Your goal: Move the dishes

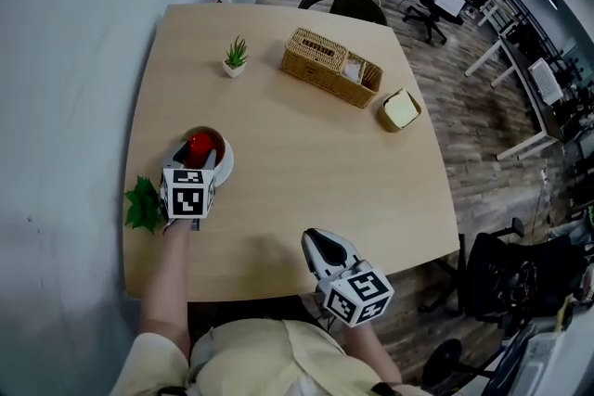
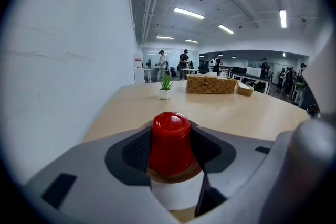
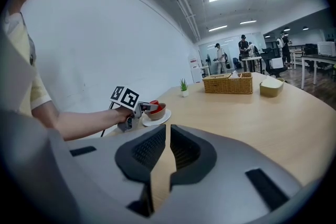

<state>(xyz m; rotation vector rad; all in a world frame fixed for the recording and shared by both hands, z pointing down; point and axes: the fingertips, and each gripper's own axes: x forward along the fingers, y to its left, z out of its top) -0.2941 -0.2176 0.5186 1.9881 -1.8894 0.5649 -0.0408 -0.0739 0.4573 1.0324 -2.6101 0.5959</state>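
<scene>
Open-plan office, pale wood worktop (image 1: 306,162) against a white wall. Near left, a red cup (image 2: 170,131) sits upside down in a brown bowl (image 1: 219,141) on a white plate (image 1: 226,166). Our left claw (image 2: 171,151) stands wide, its pads flanking the cup w/o any squeeze we can see. Our right claw (image 3: 167,136) is shut & empty over the near edge. Cup looks plastic: light, stiff, slick, tapered, so pinch it low. Bowl & plate look glazed, brittle, heavier and loosely stacked, so prob. best taken by the rim, kept level.
</scene>
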